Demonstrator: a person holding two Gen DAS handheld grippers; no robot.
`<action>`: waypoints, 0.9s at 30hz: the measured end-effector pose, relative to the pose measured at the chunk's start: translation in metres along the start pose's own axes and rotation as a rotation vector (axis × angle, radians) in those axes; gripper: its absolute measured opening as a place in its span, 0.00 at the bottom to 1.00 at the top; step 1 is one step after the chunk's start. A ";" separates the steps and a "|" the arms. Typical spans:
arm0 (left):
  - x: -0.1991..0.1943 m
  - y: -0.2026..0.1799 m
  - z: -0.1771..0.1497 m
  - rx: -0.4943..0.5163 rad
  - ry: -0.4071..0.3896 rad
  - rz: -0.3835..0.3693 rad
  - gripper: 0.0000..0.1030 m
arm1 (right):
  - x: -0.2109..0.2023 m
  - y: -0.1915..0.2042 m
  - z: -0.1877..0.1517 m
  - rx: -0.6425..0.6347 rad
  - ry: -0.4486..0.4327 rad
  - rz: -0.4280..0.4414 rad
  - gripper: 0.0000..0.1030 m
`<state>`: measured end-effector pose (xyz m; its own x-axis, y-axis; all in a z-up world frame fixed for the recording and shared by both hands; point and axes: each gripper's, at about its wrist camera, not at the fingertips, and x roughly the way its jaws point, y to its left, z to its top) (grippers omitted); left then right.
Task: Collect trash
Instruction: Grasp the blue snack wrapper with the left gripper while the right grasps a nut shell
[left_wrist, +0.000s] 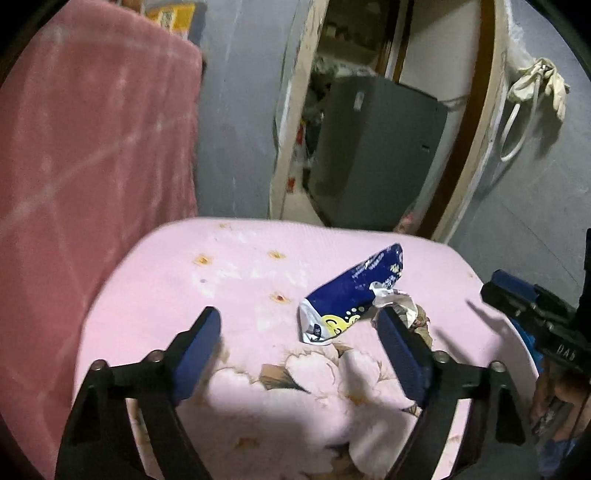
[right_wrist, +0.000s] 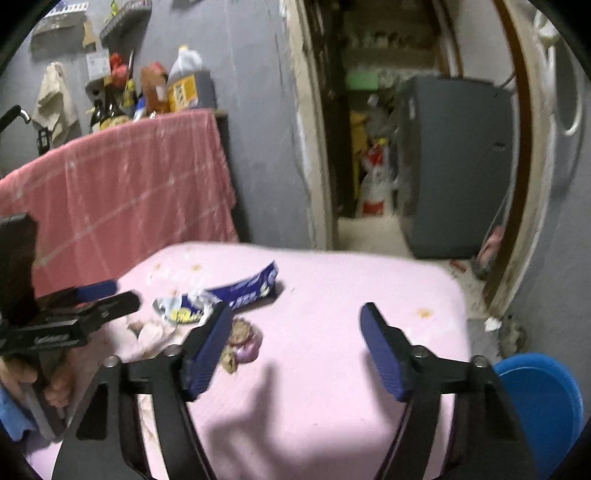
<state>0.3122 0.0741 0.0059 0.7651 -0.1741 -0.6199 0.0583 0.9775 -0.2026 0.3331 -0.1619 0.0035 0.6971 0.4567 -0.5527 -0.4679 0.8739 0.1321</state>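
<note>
A crumpled blue and white wrapper (left_wrist: 351, 291) lies on a pink floral cloth (left_wrist: 258, 280) over a low surface. It also shows in the right wrist view (right_wrist: 229, 295). My left gripper (left_wrist: 299, 325) is open and empty, its right finger just beside the wrapper's near end. My right gripper (right_wrist: 295, 321) is open and empty above the cloth (right_wrist: 351, 295), to the right of the wrapper. Brownish and purple scraps (right_wrist: 242, 341) lie by its left finger. The right gripper shows at the right edge of the left wrist view (left_wrist: 524, 299).
A table draped in a red cloth (right_wrist: 122, 192) holds bottles (right_wrist: 162, 88) at the left. A grey appliance (right_wrist: 454, 166) stands in the doorway behind. A blue bin (right_wrist: 539, 402) sits at lower right. White scrap (right_wrist: 493, 324) lies on the floor.
</note>
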 end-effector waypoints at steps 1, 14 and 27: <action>0.005 0.001 0.002 -0.009 0.018 -0.008 0.72 | 0.004 0.001 -0.001 -0.003 0.024 0.013 0.62; 0.039 0.019 0.015 -0.130 0.181 -0.116 0.55 | 0.049 0.024 -0.008 -0.103 0.267 0.129 0.59; 0.050 0.013 0.015 -0.103 0.231 -0.186 0.12 | 0.069 0.026 -0.003 -0.093 0.353 0.176 0.32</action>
<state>0.3612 0.0803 -0.0166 0.5805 -0.3829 -0.7186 0.1094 0.9112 -0.3972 0.3673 -0.1080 -0.0337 0.3801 0.4982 -0.7793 -0.6216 0.7615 0.1836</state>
